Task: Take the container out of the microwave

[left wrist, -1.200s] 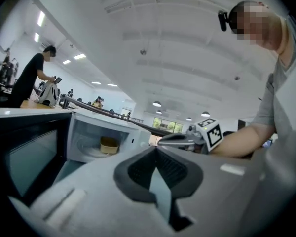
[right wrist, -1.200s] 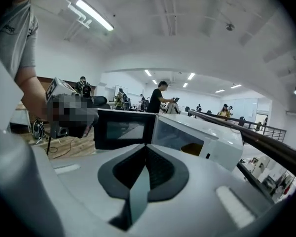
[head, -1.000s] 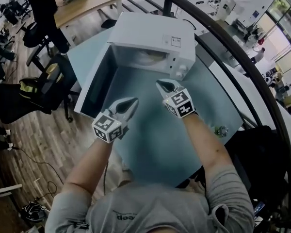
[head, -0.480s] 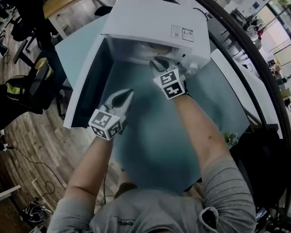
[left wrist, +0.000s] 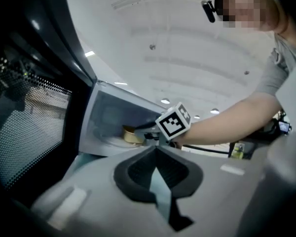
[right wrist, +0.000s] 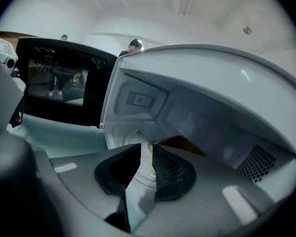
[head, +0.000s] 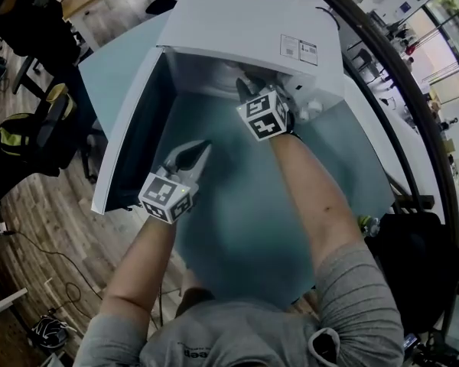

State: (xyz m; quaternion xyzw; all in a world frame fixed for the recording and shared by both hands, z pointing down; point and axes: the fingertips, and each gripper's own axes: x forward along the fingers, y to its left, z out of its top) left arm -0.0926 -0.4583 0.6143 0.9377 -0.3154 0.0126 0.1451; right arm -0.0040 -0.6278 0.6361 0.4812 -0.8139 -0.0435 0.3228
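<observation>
The white microwave (head: 245,29) stands on the teal table with its door (head: 130,144) swung open to the left. Inside, a tan container (left wrist: 131,135) sits on the white turntable plate (left wrist: 114,142). My right gripper (head: 243,89) reaches into the cavity, its jaws a little apart. The container (right wrist: 182,143) shows just behind its right finger, and whether the rim lies between the jaws is unclear. My left gripper (head: 195,153) hovers over the table in front of the open cavity, tips together and holding nothing. In the left gripper view the right gripper (left wrist: 140,131) touches or nearly touches the container.
The teal table (head: 245,205) stretches toward me below the microwave. The open door (right wrist: 59,88) stands at the left of the cavity. Office chairs (head: 30,128) stand on the wooden floor at the left. A small green bottle (head: 365,222) stands near the table's right edge.
My right gripper has moved forward from above the table into the microwave cavity. The left gripper has stayed in front of the door.
</observation>
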